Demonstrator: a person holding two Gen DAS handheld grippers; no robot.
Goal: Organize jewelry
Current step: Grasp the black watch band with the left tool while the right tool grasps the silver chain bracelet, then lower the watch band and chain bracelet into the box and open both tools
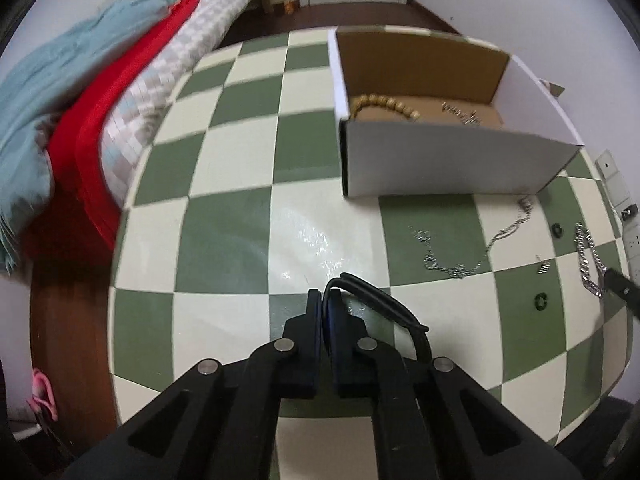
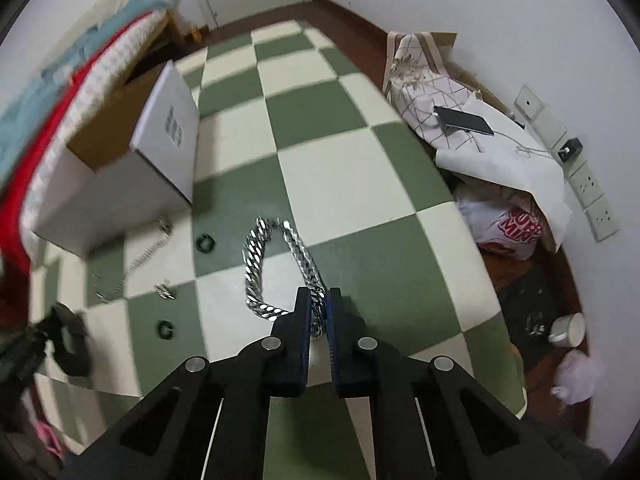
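My left gripper [image 1: 326,300] is shut on a black band [image 1: 376,305] that loops out to its right, low over the checkered table [image 1: 224,240]. My right gripper [image 2: 318,300] is shut on a chunky silver chain [image 2: 256,264], whose loop lies on the table ahead of it. That chain [image 1: 585,256] also shows at the right edge of the left wrist view. A white cardboard box [image 1: 452,160] holds a wooden bead bracelet [image 1: 384,105] and a small silver chain [image 1: 464,114]. A thin silver necklace [image 1: 472,258], two dark rings [image 2: 205,243] [image 2: 165,329] and a small silver piece [image 2: 165,292] lie between the grippers.
A bed with red and teal blankets [image 1: 80,92] borders the table's left side. Right of the table lie a patterned cloth with a phone [image 2: 464,120] on it, a plastic bag [image 2: 508,232] and a cup [image 2: 568,330] on the floor. Wall sockets [image 2: 592,188] line the right wall.
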